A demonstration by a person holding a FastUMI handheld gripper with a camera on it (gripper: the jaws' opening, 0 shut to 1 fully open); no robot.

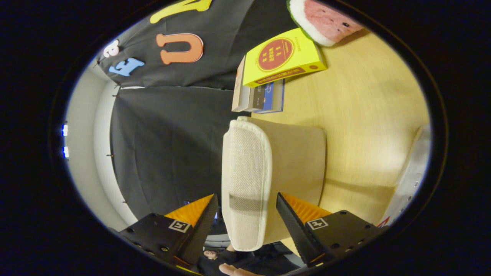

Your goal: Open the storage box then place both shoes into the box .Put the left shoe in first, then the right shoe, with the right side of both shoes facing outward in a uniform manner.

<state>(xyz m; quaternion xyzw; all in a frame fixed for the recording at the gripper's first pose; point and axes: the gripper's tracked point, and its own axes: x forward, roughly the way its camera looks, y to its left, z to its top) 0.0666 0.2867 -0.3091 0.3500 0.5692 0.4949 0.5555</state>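
Observation:
A cream fabric storage box lid (295,161) with a white mesh rim (245,168) stands on edge between my fingers, its beige panel reaching out over the wooden table (364,115). My gripper (246,197) holds the mesh rim near a dark band, with one black fingertip (213,205) close against each side of it. The box body under the lid is hidden. No shoe can be made out.
Beyond the lid, a yellow book (284,57) lies on a short row of books (259,96), with a watermelon plush (322,21) behind them. A pale grey object (412,176) sits at the table's far side. A person's hand (234,270) is below the fingers.

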